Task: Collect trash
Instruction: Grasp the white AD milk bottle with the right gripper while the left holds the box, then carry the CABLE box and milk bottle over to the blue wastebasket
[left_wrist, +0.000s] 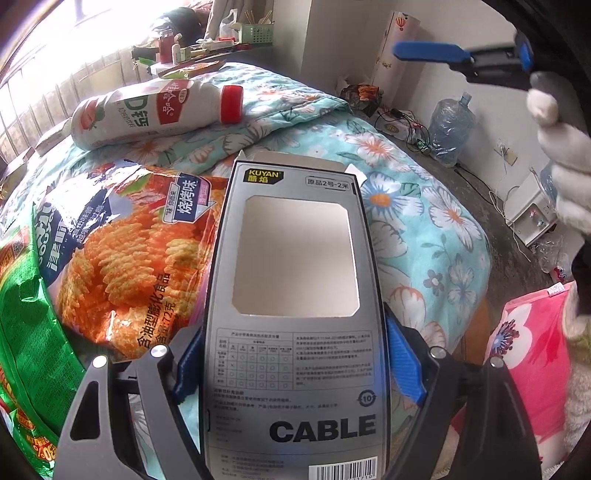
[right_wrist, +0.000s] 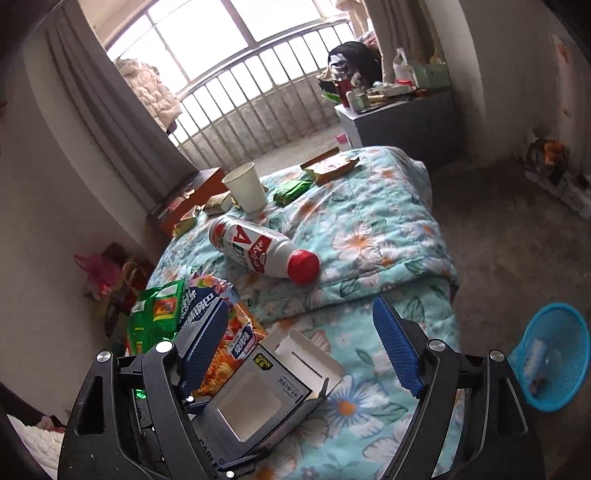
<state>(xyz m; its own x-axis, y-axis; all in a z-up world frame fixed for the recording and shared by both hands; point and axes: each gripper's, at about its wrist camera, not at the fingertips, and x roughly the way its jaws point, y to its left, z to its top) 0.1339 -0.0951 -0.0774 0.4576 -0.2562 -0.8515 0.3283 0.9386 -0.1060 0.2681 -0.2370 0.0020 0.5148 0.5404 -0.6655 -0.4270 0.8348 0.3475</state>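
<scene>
My left gripper (left_wrist: 295, 363) is shut on a grey empty cable box (left_wrist: 295, 280) and holds it over the floral bed quilt (left_wrist: 424, 221); the box also shows in the right wrist view (right_wrist: 258, 398). My right gripper (right_wrist: 301, 347) is open and empty above the bed. An orange snack bag (left_wrist: 136, 258) and a green wrapper (left_wrist: 26, 332) lie left of the box. A white bottle with a red cap (right_wrist: 262, 249) lies on the quilt. A paper cup (right_wrist: 245, 188) stands farther back. A blue mesh waste basket (right_wrist: 554, 354) stands on the floor at right.
More wrappers (right_wrist: 290, 190) and flat boxes (right_wrist: 328, 164) lie at the bed's far end. A cluttered cabinet (right_wrist: 399, 110) stands by the window. A water jug (left_wrist: 450, 129) and cables (left_wrist: 406, 125) are on the floor. A pink pillow (left_wrist: 528, 350) lies at right.
</scene>
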